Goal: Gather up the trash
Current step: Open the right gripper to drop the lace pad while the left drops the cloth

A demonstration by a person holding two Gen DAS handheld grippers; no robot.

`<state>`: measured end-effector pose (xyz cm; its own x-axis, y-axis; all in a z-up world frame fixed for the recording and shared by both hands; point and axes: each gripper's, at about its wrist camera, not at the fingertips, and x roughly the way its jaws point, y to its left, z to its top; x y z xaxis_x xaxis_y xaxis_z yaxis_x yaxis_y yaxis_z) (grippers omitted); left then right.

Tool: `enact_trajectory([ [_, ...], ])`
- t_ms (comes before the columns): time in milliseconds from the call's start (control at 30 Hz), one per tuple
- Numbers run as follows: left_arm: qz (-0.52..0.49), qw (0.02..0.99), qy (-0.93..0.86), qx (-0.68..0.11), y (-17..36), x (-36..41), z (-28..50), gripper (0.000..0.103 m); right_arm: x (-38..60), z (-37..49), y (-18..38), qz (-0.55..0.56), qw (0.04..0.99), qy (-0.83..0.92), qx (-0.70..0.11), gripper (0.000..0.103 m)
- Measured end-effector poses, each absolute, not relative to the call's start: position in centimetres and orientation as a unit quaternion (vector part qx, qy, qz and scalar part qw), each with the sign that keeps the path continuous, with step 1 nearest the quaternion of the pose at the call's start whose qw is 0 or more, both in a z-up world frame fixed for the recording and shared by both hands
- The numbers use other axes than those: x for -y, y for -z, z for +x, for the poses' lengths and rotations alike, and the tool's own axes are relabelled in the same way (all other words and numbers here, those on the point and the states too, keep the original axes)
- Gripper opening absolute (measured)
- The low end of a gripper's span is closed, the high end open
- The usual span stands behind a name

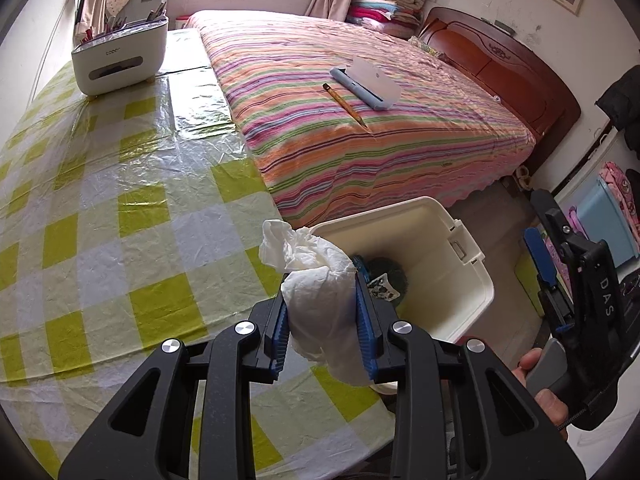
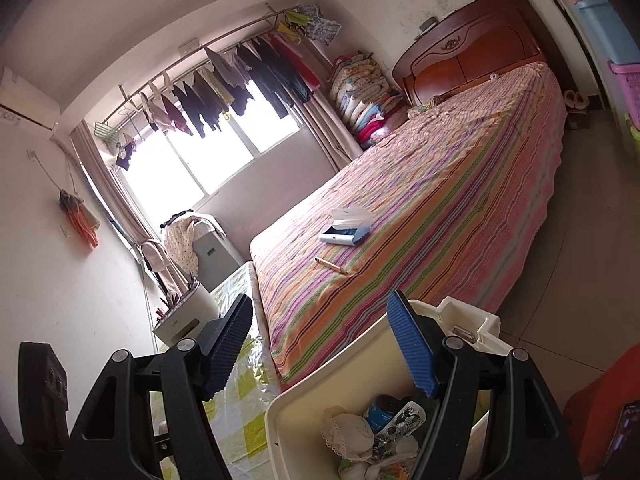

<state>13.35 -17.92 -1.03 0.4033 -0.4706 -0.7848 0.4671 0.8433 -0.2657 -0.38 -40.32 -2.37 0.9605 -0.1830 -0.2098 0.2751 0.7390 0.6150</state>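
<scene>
My left gripper (image 1: 322,300) is shut on a crumpled white tissue (image 1: 308,256), which bulges out above and below the blue pads. It hovers at the table's near edge, just left of a cream plastic bin (image 1: 472,264). The bin (image 2: 280,408) holds several bits of trash (image 2: 384,420), among them a printed wrapper and a lace-edged wad. My right gripper (image 2: 320,304) stands open above the bin's rim with nothing between its fingers. That right gripper (image 1: 540,256) also shows at the right edge of the left wrist view, held by a hand (image 1: 536,368).
A table with a green-and-white checked plastic cover (image 1: 120,220) carries a white organiser box (image 1: 120,60) at its far end. The striped bed (image 1: 360,140) beside it bears a pencil (image 1: 346,106) and a blue-and-white case (image 1: 366,84). Coloured storage boxes (image 1: 604,220) stand at the right.
</scene>
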Motion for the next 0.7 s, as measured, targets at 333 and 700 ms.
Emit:
enact_trajectory([
  [333, 0.007, 0.821, 0.277, -0.5, 2.6, 22.3, 15.8, 0.029, 42.7, -2.9, 2.0, 0.384, 0.914, 0.131, -0.014, 0.077],
  [700, 0.054, 0.814, 0.292, -0.499, 3.6, 26.7, 15.7, 0.032, 43.1, -3.6, 2.0, 0.396, 0.909, 0.126, -0.023, 0.077],
])
